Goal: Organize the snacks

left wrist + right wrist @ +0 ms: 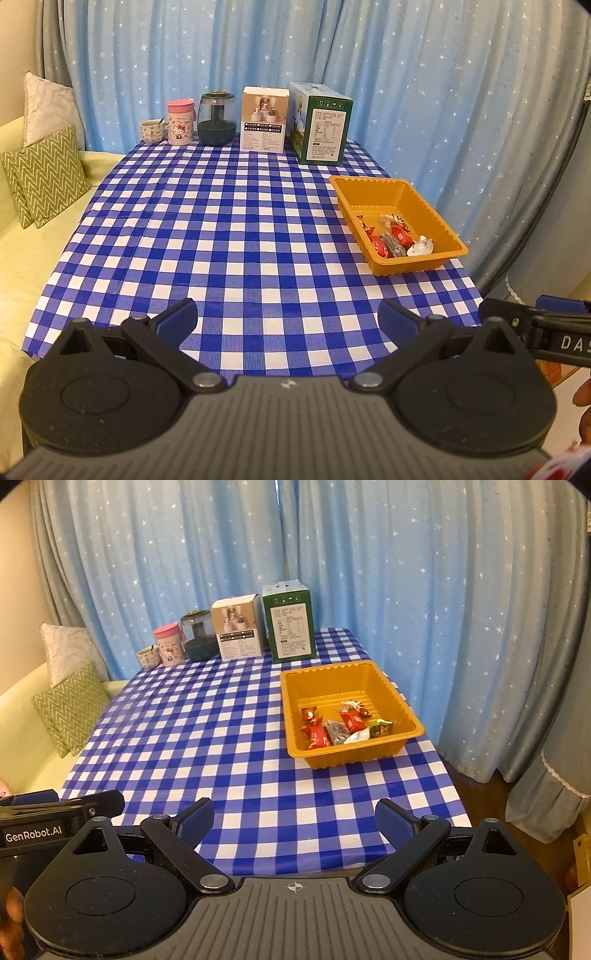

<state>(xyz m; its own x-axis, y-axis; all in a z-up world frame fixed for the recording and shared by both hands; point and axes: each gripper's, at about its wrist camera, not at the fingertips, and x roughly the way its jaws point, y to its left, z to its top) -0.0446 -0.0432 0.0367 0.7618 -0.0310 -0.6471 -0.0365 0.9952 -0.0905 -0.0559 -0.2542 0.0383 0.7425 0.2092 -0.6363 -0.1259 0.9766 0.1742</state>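
Checked tablecloth (221, 738), boxes (288, 624) behind tray (402, 705)

Light: warm, even indoor glow, source out of frame | Shadows: soft, faint beside the orange tray (402, 707) | Glare: mild sheen on the checked tablecloth (236, 236) | Distortion: fisheye bends the curtains (461, 110), black vignette in corners | Focus: slightly soft overall; box (290, 627) print probably unreadable

Print on the green box (291, 627) is too small to read; tray (413, 264) wall hides some snacks (391, 240).
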